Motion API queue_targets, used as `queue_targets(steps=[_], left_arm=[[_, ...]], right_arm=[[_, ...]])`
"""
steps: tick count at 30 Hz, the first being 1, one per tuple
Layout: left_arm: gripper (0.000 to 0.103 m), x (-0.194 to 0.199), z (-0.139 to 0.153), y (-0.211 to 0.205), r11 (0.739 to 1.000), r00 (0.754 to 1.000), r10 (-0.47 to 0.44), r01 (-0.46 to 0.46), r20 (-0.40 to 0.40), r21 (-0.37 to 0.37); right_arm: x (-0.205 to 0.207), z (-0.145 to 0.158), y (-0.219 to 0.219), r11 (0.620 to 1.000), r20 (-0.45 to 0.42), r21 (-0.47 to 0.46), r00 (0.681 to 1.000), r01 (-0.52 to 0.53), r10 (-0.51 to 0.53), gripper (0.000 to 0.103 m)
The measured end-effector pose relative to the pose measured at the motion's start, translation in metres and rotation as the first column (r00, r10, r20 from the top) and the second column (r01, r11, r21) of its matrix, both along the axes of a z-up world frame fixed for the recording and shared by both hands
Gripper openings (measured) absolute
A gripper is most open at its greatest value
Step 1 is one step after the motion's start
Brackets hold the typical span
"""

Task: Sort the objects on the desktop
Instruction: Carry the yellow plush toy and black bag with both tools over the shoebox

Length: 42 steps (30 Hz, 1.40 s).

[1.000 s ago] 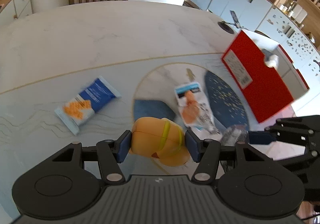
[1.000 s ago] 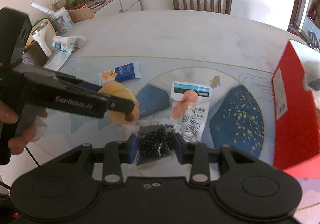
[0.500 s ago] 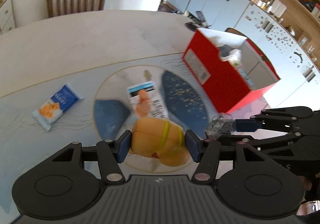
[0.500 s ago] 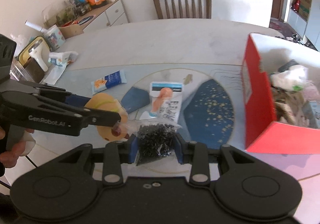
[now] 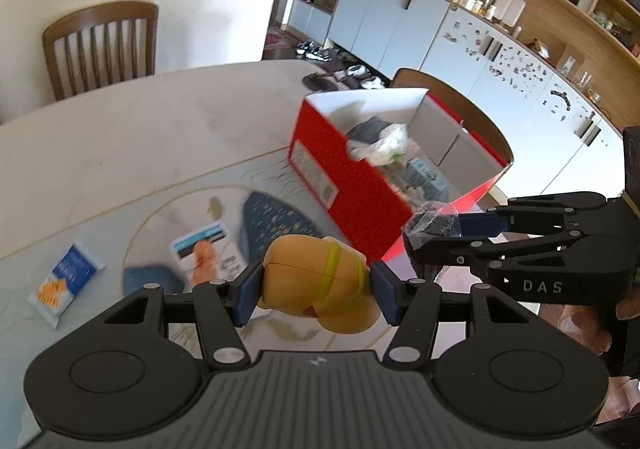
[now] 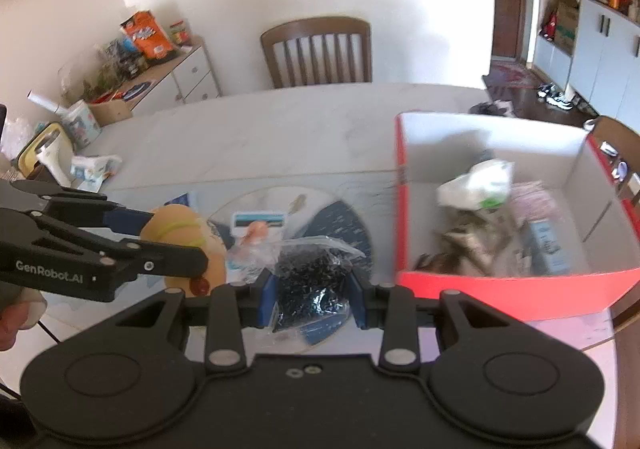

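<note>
- Left wrist view: the left tongs point(image 5: 316, 291) are clamped on a rounded orange plastic toy with a yellow-green band point(image 5: 316, 281), held above the pale marble tabletop point(image 5: 120, 145)
- At about two o'clock from the toy stands the open red cardboard box with white inner walls point(image 5: 348, 185), already holding bags and packets; the right tongs point(image 5: 430, 227) hover near its front corner
- A blue and orange snack packet point(image 5: 62, 283) lies at nine o'clock, a white sachet with an orange picture point(image 5: 206, 249) at ten o'clock
- Right wrist view: the right tongs point(image 6: 312, 295) grip a clear plastic bag of small black bits point(image 6: 310, 281); the box point(image 6: 500, 291) sits at two o'clock, the toy point(image 6: 180, 231) at nine o'clock
- Step in hand, as I judge: carrying both items to the box; next, bring each over the opening and release, keeping the two tongs from colliding
</note>
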State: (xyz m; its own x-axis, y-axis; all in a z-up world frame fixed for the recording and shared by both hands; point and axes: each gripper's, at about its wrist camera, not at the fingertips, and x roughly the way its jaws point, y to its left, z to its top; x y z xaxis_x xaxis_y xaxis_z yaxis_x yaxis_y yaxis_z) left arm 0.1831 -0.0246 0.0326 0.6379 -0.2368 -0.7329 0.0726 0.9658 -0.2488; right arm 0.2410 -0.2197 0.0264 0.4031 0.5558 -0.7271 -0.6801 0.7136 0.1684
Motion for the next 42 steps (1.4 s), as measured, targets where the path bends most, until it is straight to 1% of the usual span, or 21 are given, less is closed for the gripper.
queue_targets(steps=[5,11,21,28,36,42], left_arm=[[0.057,0.013,0.009,-0.02,1.0,0.999,-0.026,0.026,0.02,0.012],[0.057,0.032,0.017,-0.049,0.997,0.997,-0.068,0.067,0.039,0.024],[0.057,0.068,0.019,-0.098,0.99,0.99,-0.131,0.129,0.047,0.051],[0.057,0.094,0.017,-0.123,0.988,0.989,-0.146,0.143,0.035,0.061],[0.057,0.123,0.018,-0.152,0.983,0.985,-0.169,0.167,0.024,0.08],[0.057,0.15,0.01,-0.17,0.979,0.984,-0.18,0.179,0.002,0.094]], right_arm=[[0.014,0.006,-0.021,0.999,0.019,0.003,0.999,0.032,-0.032,0.036],[0.029,0.01,-0.043,0.999,0.029,-0.003,0.998,0.047,-0.047,0.036],[0.061,0.012,-0.08,0.997,0.033,-0.033,0.997,0.071,-0.07,0.036],[0.086,0.01,-0.103,0.996,0.03,-0.034,0.996,0.084,-0.083,0.036],[0.117,0.006,-0.12,0.994,0.035,-0.047,0.995,0.097,-0.095,0.036],[0.148,-0.003,-0.129,0.99,0.022,-0.072,0.993,0.118,-0.117,0.036]])
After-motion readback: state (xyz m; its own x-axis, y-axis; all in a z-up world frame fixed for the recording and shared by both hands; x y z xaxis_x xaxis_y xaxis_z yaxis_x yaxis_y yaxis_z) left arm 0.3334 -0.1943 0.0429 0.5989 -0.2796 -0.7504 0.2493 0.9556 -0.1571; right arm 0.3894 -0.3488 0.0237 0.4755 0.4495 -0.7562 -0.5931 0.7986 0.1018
